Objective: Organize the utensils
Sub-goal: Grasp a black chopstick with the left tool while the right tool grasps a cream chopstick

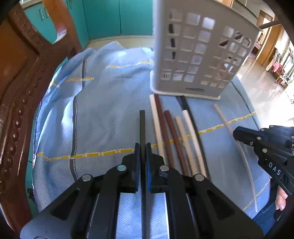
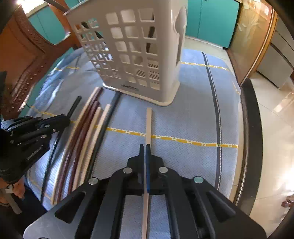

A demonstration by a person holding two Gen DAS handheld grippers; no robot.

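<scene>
My left gripper [image 1: 142,147] is shut on a black chopstick [image 1: 142,125] that points toward a white perforated utensil holder [image 1: 198,51]. My right gripper [image 2: 146,148] is shut on a cream chopstick [image 2: 148,125], which also shows in the left wrist view [image 1: 227,126]. Several loose chopsticks, cream, brown and black [image 1: 176,136], lie side by side on the blue cloth between the two grippers; they also show in the right wrist view [image 2: 86,132]. The holder [image 2: 134,49] stands upright beyond them with dark utensils inside. The left gripper shows at the left edge of the right wrist view [image 2: 62,119].
A blue cloth [image 1: 102,110] with yellow and grey stripes covers the table. A carved wooden chair [image 1: 22,77] stands at the left. The table's dark edge [image 2: 251,128] runs along the right, with tiled floor beyond. Teal cabinets [image 1: 110,16] are behind.
</scene>
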